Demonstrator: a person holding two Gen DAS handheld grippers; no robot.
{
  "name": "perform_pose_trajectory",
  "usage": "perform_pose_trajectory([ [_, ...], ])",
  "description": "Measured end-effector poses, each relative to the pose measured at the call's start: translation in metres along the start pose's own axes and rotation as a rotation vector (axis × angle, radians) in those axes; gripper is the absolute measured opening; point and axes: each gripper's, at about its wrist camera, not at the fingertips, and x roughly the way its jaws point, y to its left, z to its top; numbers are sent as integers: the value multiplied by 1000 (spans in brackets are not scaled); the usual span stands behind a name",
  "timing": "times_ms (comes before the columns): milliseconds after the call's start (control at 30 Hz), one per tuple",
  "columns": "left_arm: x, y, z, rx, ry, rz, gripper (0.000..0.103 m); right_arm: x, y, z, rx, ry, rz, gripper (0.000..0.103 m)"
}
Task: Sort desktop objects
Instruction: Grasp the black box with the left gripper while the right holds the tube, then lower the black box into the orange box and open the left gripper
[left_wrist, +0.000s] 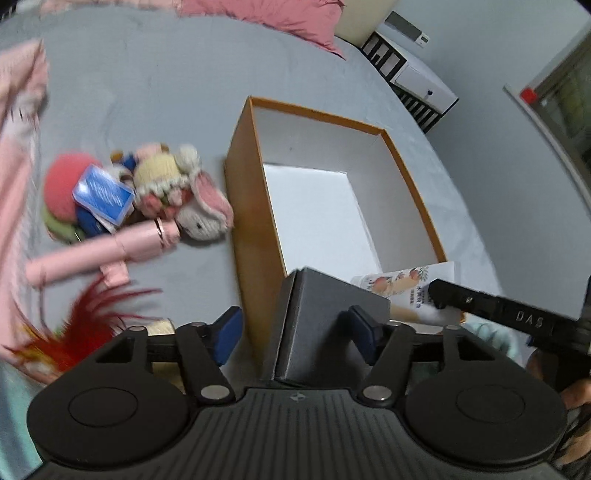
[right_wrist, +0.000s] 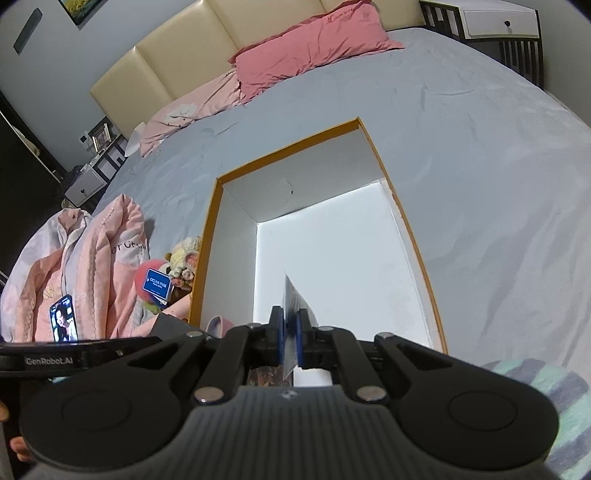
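Red feathers (left_wrist: 79, 325): lying at 8 o'clock in the left wrist view, blurred, beside a pink tube (left_wrist: 99, 254) on the bed (left_wrist: 155, 74).
Toy pile (left_wrist: 140, 192): sitting at 9 o'clock in the left wrist view, just left of the box; knitted dolls, a round pink plush and a blue tag (left_wrist: 103, 194) are bunching together, touching one another.
Orange box (left_wrist: 243, 221): standing open on the grey bed cover at 12 to 1 o'clock in the left wrist view; white inside, floor bare apart from what is leaning in at its near end.
Left gripper (left_wrist: 295, 338): fingers standing wide; blue pads (left_wrist: 227, 338) not pressing on anything.
Grey box (left_wrist: 325, 317): sitting between the left fingers at 6 o'clock, against the near left corner of the orange box; the right pad is just beside its side, contact unclear.
Printed card (left_wrist: 402, 278): showing at 4 o'clock in the left wrist view, at the near wall of the orange box, fruit print facing up.
Right gripper (right_wrist: 290, 334): fingers nearly closed, clamping a thin card edge-on, pointing down into the orange box (right_wrist: 207, 258).
Card in right fingers (right_wrist: 295, 295): standing upright on edge above the box's near end.
Phone (right_wrist: 63, 318): lying at 9 o'clock in the right wrist view on a pink quilt (right_wrist: 99, 258), screen lit.
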Motion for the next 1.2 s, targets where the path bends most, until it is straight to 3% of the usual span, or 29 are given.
perform_pose_trajectory([
  [100,9,16,2,-71,30,-72,85,2,-1,-3,5,9,-6,6],
  [200,17,26,-1,-135,49,-132,85,5,0,-5,9,23,0,6],
  [367,25,30,-1,-202,74,-223,62,8,2,-7,8,30,4,6],
  [500,16,22,-1,-176,38,-176,54,6,4,-7,4,28,11,6],
  [633,-1,11,4,-162,-24,-155,39,4,2,-6,2,21,3,6],
  [867,-1,-42,18,-20,-170,-76,38,-5,-2,6,-8,-16,-26,6],
  [967,17,-67,16,70,-176,2,38,-8,-7,11,-10,-22,-48,6],
  [1200,51,-92,-3,156,-92,78,38,2,-19,16,-26,48,-74,6],
])
